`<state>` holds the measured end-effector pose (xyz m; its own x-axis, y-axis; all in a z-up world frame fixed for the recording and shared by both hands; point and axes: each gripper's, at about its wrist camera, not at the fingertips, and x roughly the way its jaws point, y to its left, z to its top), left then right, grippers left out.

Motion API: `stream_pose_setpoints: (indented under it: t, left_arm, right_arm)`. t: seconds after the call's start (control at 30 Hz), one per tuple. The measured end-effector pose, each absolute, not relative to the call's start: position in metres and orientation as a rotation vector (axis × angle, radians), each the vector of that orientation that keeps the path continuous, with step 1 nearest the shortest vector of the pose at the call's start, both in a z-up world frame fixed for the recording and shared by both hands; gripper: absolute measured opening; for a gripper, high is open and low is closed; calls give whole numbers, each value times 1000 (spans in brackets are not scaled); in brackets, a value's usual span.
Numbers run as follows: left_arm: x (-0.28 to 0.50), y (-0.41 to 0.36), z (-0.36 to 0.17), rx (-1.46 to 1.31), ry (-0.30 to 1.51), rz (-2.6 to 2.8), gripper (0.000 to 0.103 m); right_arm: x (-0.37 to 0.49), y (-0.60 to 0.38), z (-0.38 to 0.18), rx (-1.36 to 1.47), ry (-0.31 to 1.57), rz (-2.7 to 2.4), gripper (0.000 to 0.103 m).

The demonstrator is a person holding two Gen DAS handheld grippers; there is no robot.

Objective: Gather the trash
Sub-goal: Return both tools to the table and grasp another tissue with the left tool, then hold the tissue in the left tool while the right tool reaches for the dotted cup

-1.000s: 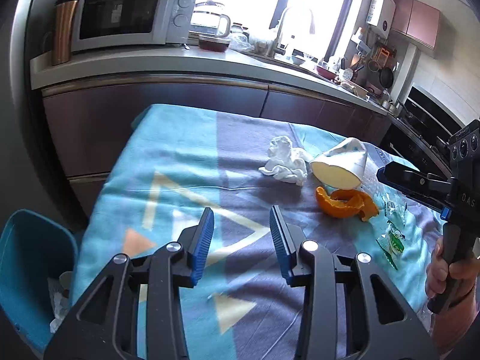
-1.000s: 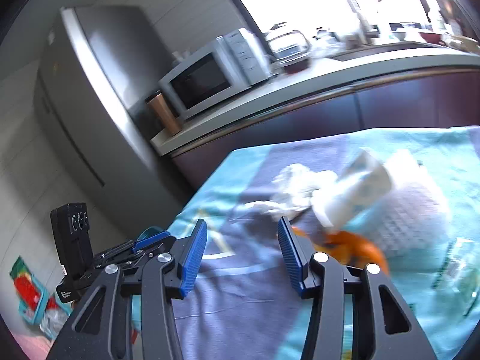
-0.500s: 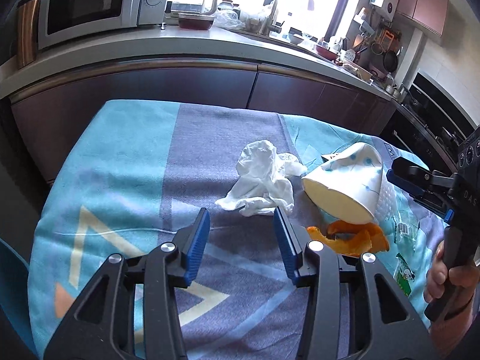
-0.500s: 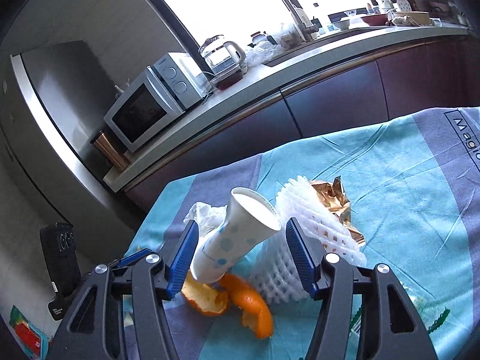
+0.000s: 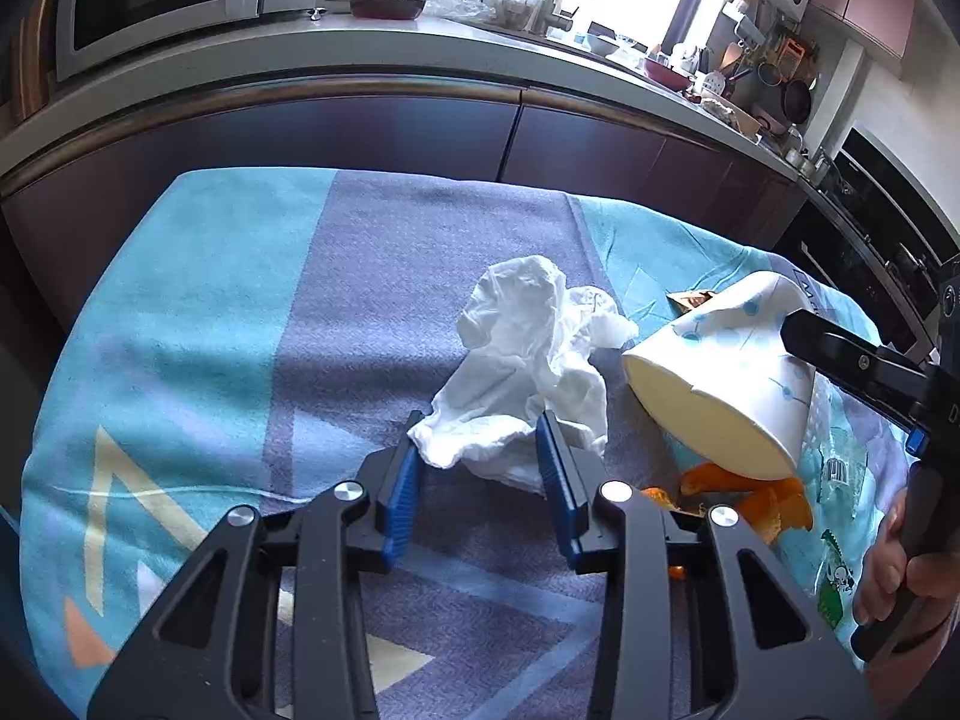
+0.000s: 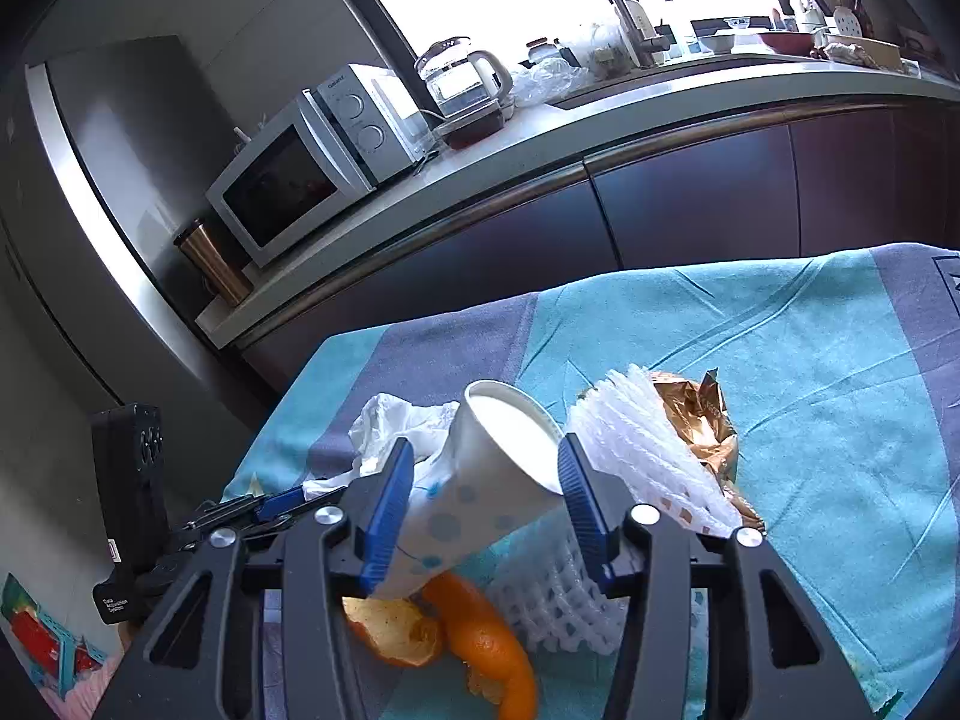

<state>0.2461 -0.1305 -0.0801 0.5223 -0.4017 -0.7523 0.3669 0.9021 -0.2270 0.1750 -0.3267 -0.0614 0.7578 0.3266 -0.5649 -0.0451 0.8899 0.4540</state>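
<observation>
A crumpled white tissue point(image 5: 528, 360) lies on the blue and purple tablecloth point(image 5: 240, 300). My left gripper point(image 5: 480, 447) is open, its blue fingertips on either side of the tissue's near edge. A tipped white paper cup with blue dots point(image 6: 480, 492) lies on orange peel point(image 6: 480, 648) and white foam fruit netting point(image 6: 636, 456). My right gripper point(image 6: 483, 498) is open with the cup between its fingers, apart from the pads. The cup point(image 5: 732, 384) and peel point(image 5: 756, 498) also show in the left wrist view. A gold foil wrapper point(image 6: 702, 420) lies behind the netting.
A clear plastic wrapper with green print point(image 5: 840, 480) lies at the table's right edge. Behind the table runs a dark kitchen counter point(image 5: 420, 120) with a microwave point(image 6: 312, 162) and kettle point(image 6: 462, 84). A steel fridge point(image 6: 120, 180) stands at the left.
My left gripper moved forward to the tissue, which now sits between its fingertips. My right gripper moved forward and closer around the cup. Both stayed open.
</observation>
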Motion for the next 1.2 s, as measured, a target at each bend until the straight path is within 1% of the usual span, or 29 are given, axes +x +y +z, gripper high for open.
stream_pose_setpoints:
  t: [0.03, 0.07, 0.1, 0.13, 0.2, 0.23, 0.6, 0.67, 1.0, 1.2]
  left_arm:
    - [246, -132, -80, -35, 911, -461, 26]
    - [246, -133, -80, -31, 913, -462, 22]
    - [247, -134, -81, -32, 916, -463, 14]
    - [247, -134, -81, -31, 916, -463, 10]
    - [246, -134, -81, -29, 911, -465, 7]
    - [245, -134, -81, -30, 909, -464, 5]
    - [217, -117, -56, -21, 808, -477, 4]
    - [207, -108, -51, -24, 791, -474, 4]
    - [173, -60, -29, -82, 731, -450, 4]
    - [153, -34, -17, -100, 692, -444, 4]
  right_arm:
    - [174, -328, -62, 437, 682, 210, 44]
    - [174, -329, -63, 438, 681, 209, 43]
    - [173, -329, -64, 439, 682, 211, 42]
    - [172, -329, -64, 441, 682, 214, 38]
    - [170, -329, -65, 442, 682, 226, 21]
    - [170, -330, -65, 442, 683, 228, 17]
    - [155, -334, -57, 497, 621, 265, 12]
    - [152, -333, -55, 511, 612, 280, 8]
    - [138, -324, -40, 513, 567, 316, 6]
    - [120, -317, -26, 535, 523, 376, 2]
